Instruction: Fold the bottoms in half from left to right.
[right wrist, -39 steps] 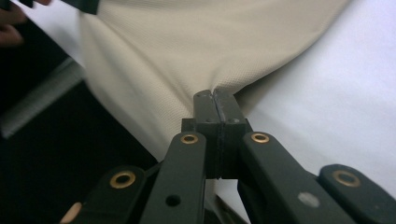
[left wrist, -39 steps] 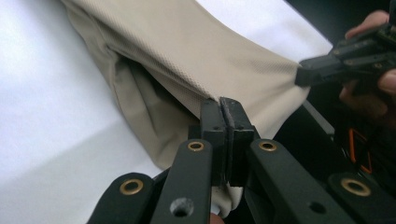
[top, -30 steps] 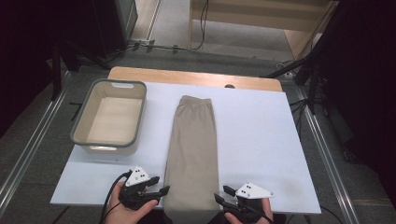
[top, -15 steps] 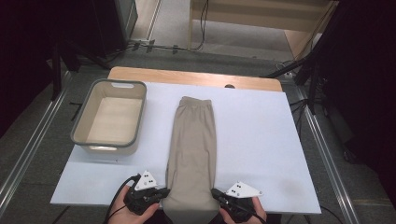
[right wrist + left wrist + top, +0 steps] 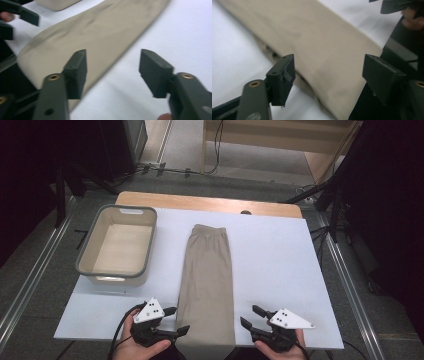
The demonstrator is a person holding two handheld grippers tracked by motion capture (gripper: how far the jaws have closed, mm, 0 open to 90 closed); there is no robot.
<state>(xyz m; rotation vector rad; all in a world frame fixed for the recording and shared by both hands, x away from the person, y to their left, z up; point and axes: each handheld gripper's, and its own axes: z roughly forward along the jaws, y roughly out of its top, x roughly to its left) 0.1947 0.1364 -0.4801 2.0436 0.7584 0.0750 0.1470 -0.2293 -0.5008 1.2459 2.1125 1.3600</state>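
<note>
A pair of beige trousers (image 5: pixel 207 280), folded lengthwise, lies flat down the middle of the white board (image 5: pixel 280 260). My left gripper (image 5: pixel 179 320) sits at the left corner of the hem, open. Its jaws have just been opening, and the cloth edge (image 5: pixel 317 42) lies loose under the gap. My right gripper (image 5: pixel 249 315) hovers a little to the right of the hem, also open after its jaws have just been opening. Below the gap of the right gripper (image 5: pixel 116 71) are the trouser edge (image 5: pixel 82 32) and bare board. The left gripper (image 5: pixel 332 75) has nothing pinched.
An empty grey basket (image 5: pixel 85 262) stands on the board's left side, beyond my left hand. A wooden table edge (image 5: pixel 210 202) runs along the back. Metal rails flank the table, and dark stands and cables lie beyond it.
Both grippers were shut at the hem half a second ago and now stand open. The right gripper has drawn away to the right of the cloth. The trousers stay flat.
</note>
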